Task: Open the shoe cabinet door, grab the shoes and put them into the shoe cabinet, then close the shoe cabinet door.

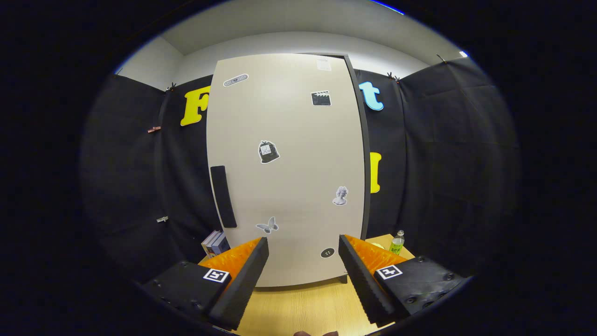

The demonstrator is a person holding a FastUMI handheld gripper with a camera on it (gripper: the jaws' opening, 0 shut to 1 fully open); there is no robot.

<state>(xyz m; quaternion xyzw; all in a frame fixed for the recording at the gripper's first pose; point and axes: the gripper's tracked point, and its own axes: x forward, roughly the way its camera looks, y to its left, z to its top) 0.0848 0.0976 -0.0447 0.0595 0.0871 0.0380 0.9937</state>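
Note:
The shoe cabinet stands upright on the wooden table [298,308], straight ahead of me. Its beige door [287,168] is closed and carries several small stickers. A dark vertical handle [223,196] sits near the door's left edge, beyond my left finger. My gripper [303,249] is open, held a short way in front of the door's lower part, with nothing between its fingers.
A few books [214,243] stand on the table left of the cabinet. A small green-labelled bottle [397,241] stands to its right. Black cloth walls close the booth on both sides and behind.

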